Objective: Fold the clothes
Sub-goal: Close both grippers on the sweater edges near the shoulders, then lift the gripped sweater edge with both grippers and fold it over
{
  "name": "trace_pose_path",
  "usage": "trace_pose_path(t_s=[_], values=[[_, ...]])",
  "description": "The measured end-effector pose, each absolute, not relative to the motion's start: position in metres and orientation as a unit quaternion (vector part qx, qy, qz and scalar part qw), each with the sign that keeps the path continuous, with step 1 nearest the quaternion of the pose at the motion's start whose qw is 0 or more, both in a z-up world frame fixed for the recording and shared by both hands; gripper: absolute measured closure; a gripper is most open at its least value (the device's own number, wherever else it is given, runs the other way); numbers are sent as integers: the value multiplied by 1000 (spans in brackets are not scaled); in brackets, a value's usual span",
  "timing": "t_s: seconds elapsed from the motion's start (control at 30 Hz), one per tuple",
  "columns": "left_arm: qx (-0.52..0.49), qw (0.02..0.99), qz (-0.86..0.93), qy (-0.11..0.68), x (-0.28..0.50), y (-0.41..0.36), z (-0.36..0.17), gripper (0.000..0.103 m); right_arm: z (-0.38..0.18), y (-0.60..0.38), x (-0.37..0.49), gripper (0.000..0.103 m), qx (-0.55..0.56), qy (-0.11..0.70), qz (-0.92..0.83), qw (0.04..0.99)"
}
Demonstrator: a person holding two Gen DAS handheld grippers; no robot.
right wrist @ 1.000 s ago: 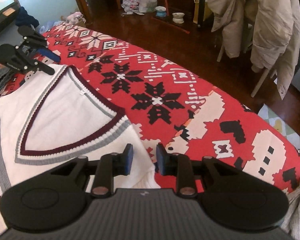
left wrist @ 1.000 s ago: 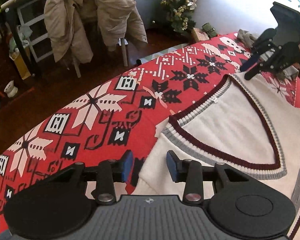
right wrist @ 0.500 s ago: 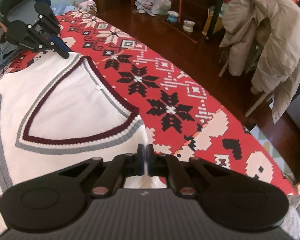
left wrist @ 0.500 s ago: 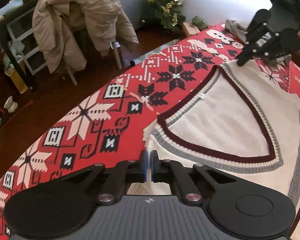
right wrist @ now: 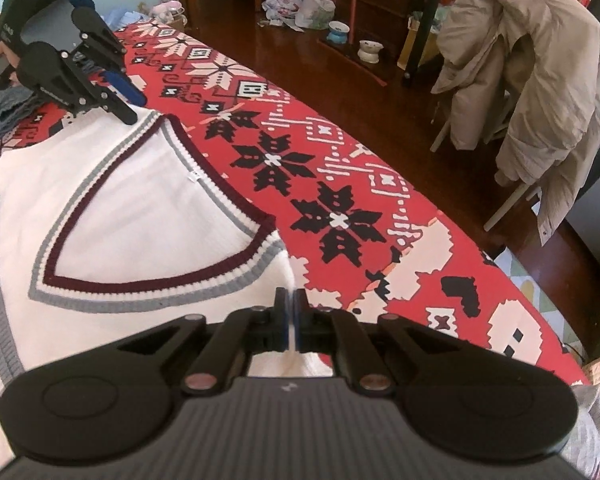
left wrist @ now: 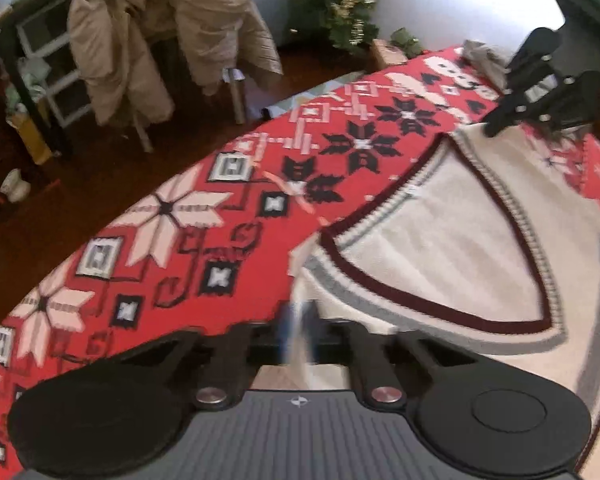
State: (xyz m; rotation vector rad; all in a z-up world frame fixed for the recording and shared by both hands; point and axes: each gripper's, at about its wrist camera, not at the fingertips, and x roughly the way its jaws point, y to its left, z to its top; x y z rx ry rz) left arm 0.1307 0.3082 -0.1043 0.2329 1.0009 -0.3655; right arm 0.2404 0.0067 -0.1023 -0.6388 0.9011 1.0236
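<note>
Red snowflake blanket (right wrist: 340, 216) bears a white V-neck vest (right wrist: 120, 216), each shoulder seemingly clamped by left gripper (left wrist: 298, 326) and right gripper (right wrist: 291, 312); uneven lifting could skew any fold

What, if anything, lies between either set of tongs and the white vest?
Nothing visible. The left tongs and the right tongs are each already shut on a shoulder of the white vest, which lies on the red patterned cloth.
</note>
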Motion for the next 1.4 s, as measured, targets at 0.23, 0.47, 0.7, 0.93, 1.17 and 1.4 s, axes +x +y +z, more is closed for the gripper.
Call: trace_pose_path(t_s=[0.23,0.47,0.7,0.93,1.17,1.4], values=[[137,887,-160,411,83,292,-57,100,-82,-1,225,101,-281,385,463,747],[161,914,-155,339,17,271,2,100,-16,-22,161,101,-276,328,466,774],[167,919,-183,307,-89,240,51,100,52,-61,51,102,-281,262,472,794],[189,895,-220,339,-187,199,19,100,48,-101,-67,101,-292,259,484,783],[172,863,-218,421,-226,180,-61,93,-37,-124,-140,99,-297,319,492,753],[160,857,-180,456,-244,189,-92,87,-90,-140,-161,98,-273,362,490,745]])
